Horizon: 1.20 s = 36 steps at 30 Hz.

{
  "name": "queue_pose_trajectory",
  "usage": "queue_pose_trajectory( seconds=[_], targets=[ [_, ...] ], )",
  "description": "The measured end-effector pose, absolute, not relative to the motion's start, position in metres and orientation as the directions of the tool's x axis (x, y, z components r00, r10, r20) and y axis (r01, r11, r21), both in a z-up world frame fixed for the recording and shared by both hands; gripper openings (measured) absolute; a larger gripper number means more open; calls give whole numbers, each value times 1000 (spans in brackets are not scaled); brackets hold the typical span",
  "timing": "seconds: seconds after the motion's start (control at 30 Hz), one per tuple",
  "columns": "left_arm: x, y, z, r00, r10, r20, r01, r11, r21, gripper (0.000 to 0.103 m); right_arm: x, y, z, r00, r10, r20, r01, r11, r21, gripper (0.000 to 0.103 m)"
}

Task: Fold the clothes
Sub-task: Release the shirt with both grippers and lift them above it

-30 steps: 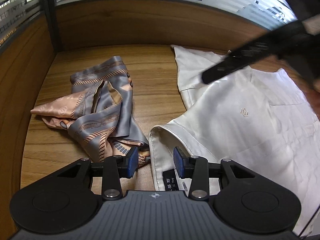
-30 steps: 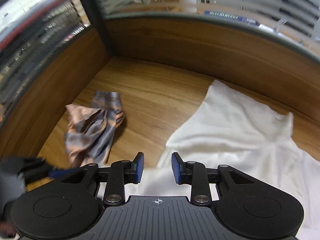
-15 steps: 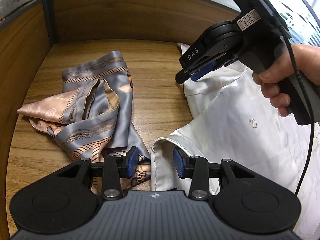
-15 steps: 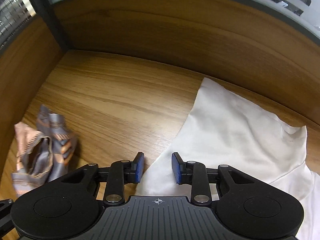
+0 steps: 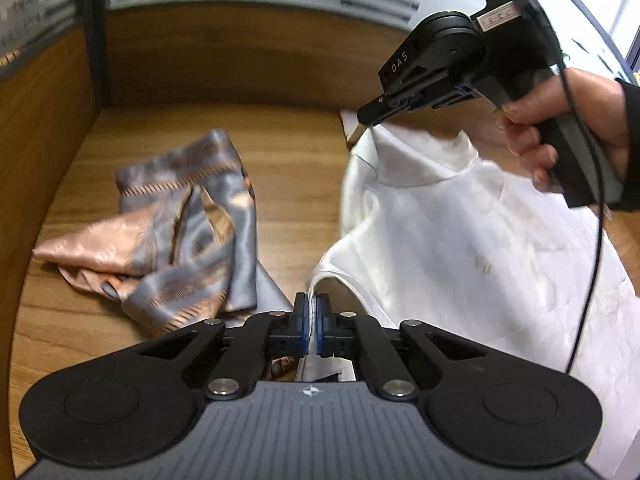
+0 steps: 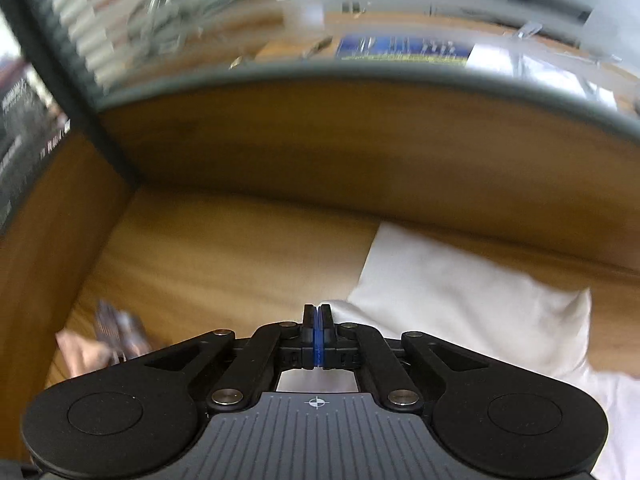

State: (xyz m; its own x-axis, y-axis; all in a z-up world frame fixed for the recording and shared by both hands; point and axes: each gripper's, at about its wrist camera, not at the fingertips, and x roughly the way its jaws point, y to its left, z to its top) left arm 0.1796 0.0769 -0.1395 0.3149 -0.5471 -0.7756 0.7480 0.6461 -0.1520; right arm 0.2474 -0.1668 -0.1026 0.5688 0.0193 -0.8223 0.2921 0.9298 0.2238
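Opening grasp of the fold: left tongs (image 5: 311, 322) pinching the near hem of the white shirt (image 5: 460, 240) lying on the counter (image 5: 288, 152), right tongs (image 5: 366, 118) having just closed on its far corner, next needing both edges lifting together.
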Motion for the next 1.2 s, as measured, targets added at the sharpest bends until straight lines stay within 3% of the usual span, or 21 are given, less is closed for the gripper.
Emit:
queue_pose_trajectory(
  seconds=[0.3,0.33,0.43,0.47,0.7,1.1,1.2],
  targets=[
    [182,75,-141,349,-499,-793,738,668,-95,5,270,-182,-110,565,56,-823,284,923,258,6],
    [182,75,-141,346,-494,-797,738,668,-94,8,271,-181,-109,562,58,-825,277,927,254,7],
    [183,86,-133,363,-490,-793,733,675,-82,36,265,-175,-102,570,64,-819,244,939,243,23],
    [183,89,-131,372,-492,-787,730,678,-79,37,260,-173,-97,576,63,-815,233,943,238,24],
    [174,105,-114,397,-504,-767,718,692,-82,37,205,-171,-62,610,46,-791,237,942,238,24],
    [124,140,-97,384,-516,-766,749,659,-69,37,40,-170,-29,593,-79,-801,371,910,185,26],
    [108,148,-104,348,-513,-785,771,633,-71,45,-1,-166,-32,577,-105,-810,412,893,178,37]
  ],
)
